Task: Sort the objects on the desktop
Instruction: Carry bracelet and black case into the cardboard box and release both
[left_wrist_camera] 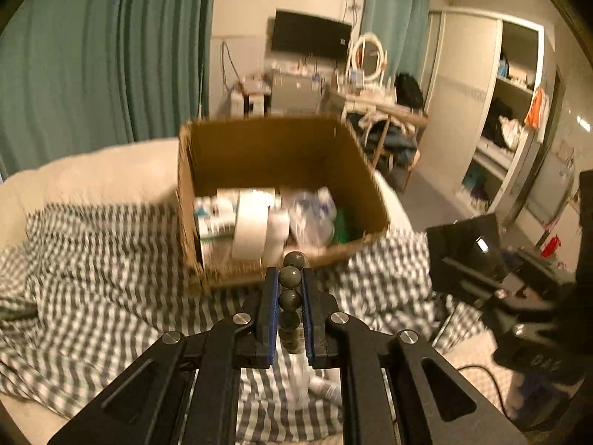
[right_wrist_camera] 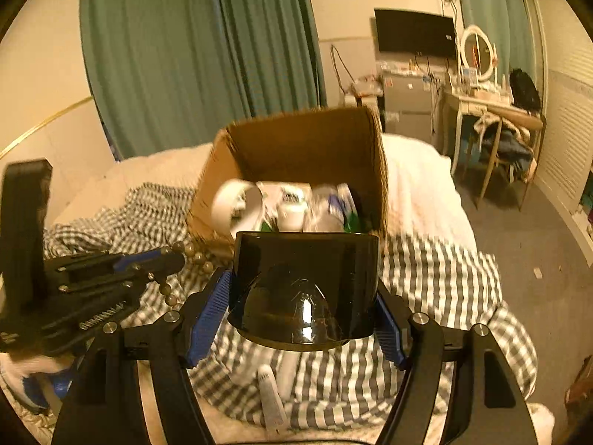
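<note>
Landmark: cardboard box (left_wrist_camera: 274, 170) on the bed, top open, sitting on the checked blanket (left_wrist_camera: 92, 259).
Left gripper (left_wrist_camera: 290, 278): clenched on a string of dark beads (left_wrist_camera: 290, 277); beads pinched between the blue pads, one bead poking past the tips, the rest trailing back toward the camera.
Left gripper position: just short of the box's near wall, lifted off the blanket.
Right gripper (right_wrist_camera: 304, 289): jaws wide, grasping a glossy black bowl (right_wrist_camera: 304, 278) by its two sides, mouth facing the camera.
Right gripper position: also at the box's near wall, right of the left gripper; bowl rim overlaps that wall in the right wrist view.
Box contents: roll of white tape (right_wrist_camera: 237, 204), white bottle, small carton, clear plastic bits, something green; blurred, probably toiletries.
Outside box: white tube (right_wrist_camera: 272, 396) on the blanket, on the near side, below the bowl.
</note>
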